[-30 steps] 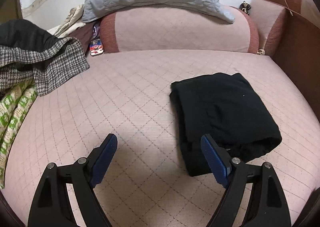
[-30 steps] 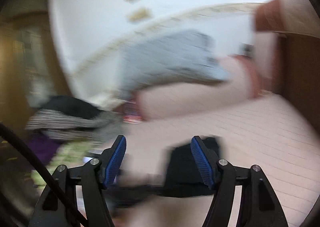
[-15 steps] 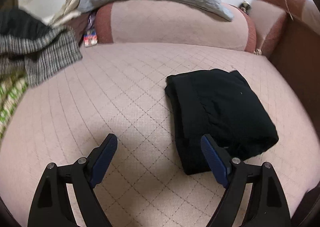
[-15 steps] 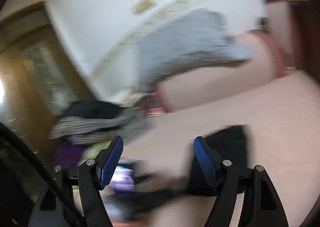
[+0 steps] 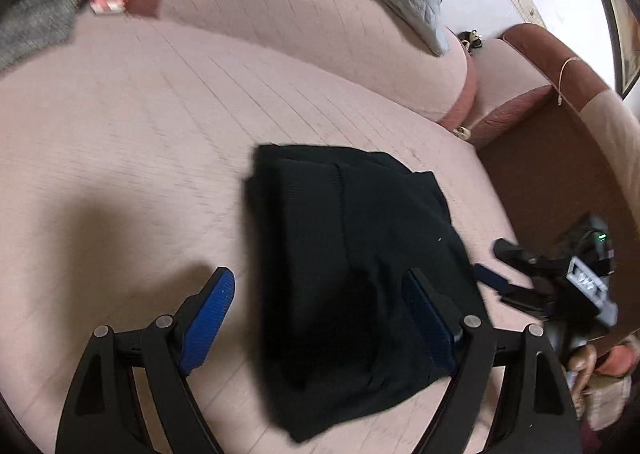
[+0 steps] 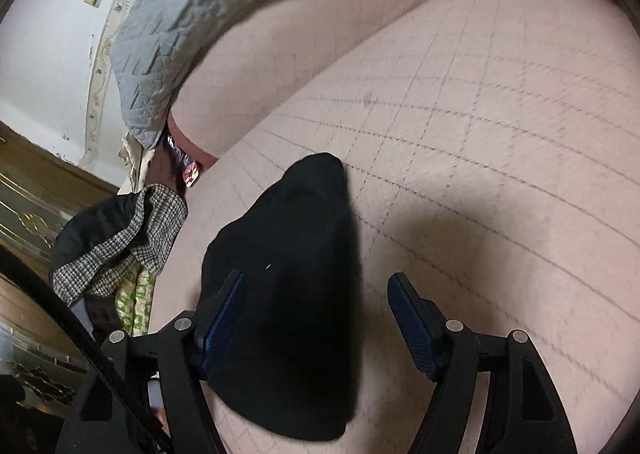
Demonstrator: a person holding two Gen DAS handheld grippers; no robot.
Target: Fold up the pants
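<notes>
Two grippers are held wide open and empty over the black pants point(image 5: 352, 254), which lie folded on the pink sofa seat point(image 5: 120, 134). The left gripper point(image 5: 320, 314) and right gripper point(image 6: 316, 318) are best lowered onto opposite edges, so the bundle is squared evenly.

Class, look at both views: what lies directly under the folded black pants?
The black pants rest on the pink quilted sofa seat, visible all around them. The patch of cushion beneath is covered, so anything there cannot be seen.
</notes>
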